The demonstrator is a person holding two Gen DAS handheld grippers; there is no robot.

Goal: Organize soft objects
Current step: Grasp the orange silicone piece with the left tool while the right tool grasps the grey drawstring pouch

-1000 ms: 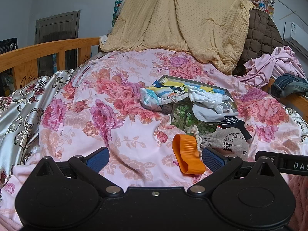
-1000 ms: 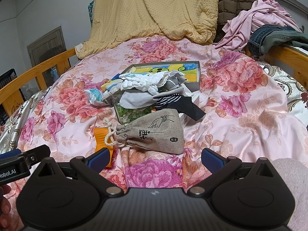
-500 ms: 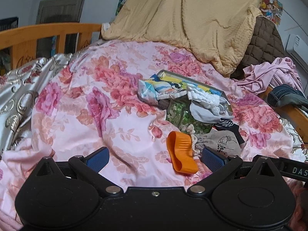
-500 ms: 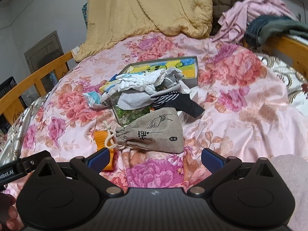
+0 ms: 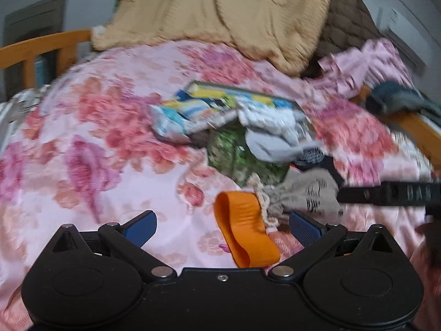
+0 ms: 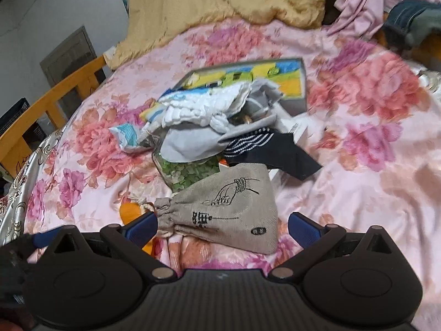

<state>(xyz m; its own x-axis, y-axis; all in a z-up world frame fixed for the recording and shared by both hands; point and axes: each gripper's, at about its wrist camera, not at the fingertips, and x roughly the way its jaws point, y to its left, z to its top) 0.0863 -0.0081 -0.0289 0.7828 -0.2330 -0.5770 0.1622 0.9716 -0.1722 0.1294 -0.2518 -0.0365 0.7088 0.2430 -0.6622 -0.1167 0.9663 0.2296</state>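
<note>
A pile of soft things lies on the floral bed. A grey drawstring pouch (image 6: 228, 207) with black print lies nearest, between the fingers of my open right gripper (image 6: 222, 226). Behind it lie a black striped sock (image 6: 264, 149), a grey cloth (image 6: 190, 143), a white knitted cloth (image 6: 204, 107) and a green patterned piece (image 6: 187, 171). An orange rubbery loop (image 5: 242, 234) lies between the fingers of my open left gripper (image 5: 223, 227). The pouch also shows in the left wrist view (image 5: 306, 195). Both views are blurred.
An open shallow box (image 6: 300, 88) with a yellow and blue picture stands behind the pile. A tan blanket (image 5: 220, 13) and pink clothes (image 5: 366, 63) are heaped at the bed's head. Wooden rails (image 6: 49, 104) run along both sides.
Both grippers have moved forward and down toward the pile. The pouch now sits between the right fingers and the orange loop between the left fingers. Both stay open.
</note>
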